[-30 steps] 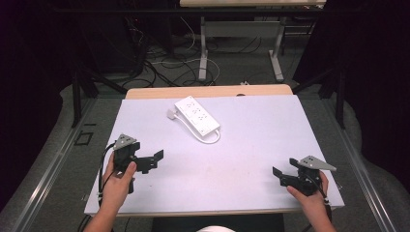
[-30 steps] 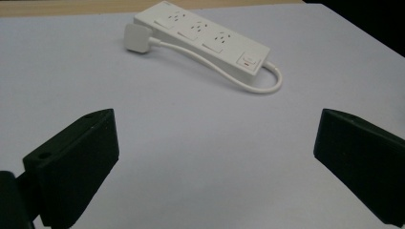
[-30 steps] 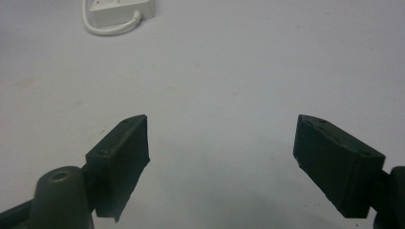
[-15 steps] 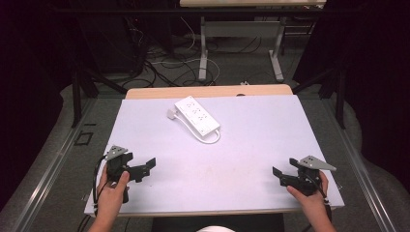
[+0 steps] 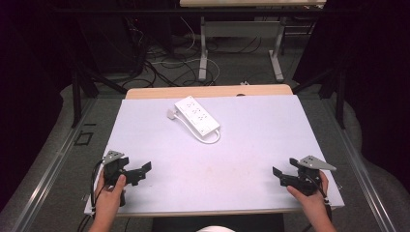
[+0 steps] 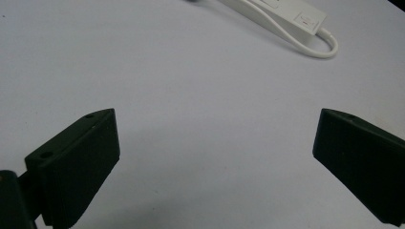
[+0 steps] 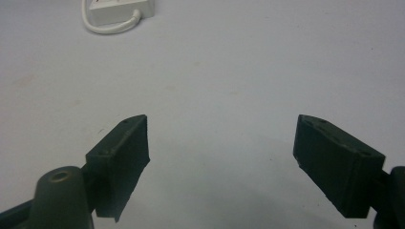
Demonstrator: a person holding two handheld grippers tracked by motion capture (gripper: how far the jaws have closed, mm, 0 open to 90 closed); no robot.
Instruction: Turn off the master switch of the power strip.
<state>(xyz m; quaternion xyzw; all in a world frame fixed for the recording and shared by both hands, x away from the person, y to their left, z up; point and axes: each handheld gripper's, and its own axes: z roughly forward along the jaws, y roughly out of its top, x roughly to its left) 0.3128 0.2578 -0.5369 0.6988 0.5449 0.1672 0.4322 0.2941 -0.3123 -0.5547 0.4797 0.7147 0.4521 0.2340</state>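
Your left gripper [image 5: 138, 172] sits low over the near left corner of the worktop [image 5: 251, 145], and its fingers [image 6: 76, 162] stand wide apart with nothing between them. In the left gripper view, bare pale surface lies between the two black pads; neither touches anything that you can see apart from, perhaps, the worktop itself, and whether they rest on it or hang just above it cannot be told.

Your right gripper [image 5: 280, 176] is at the near right corner, and its fingers [image 7: 122, 152] are spread just as wide, also empty. The right gripper view shows clean surface in the gap between them.

The white power strip [image 5: 197, 115] lies flat on the worktop well ahead of both pairs of fingers, toward the far edge and roughly midway between your two hands. Ahead of the left fingers it appears up and to the right [image 6: 286, 14], its short white cord [image 6: 315, 45] looped at the nearer end. Ahead of the right fingers it appears up and to the left [image 7: 122, 7], cord loop [image 7: 107, 26] toward you. Neither gripper is near it.
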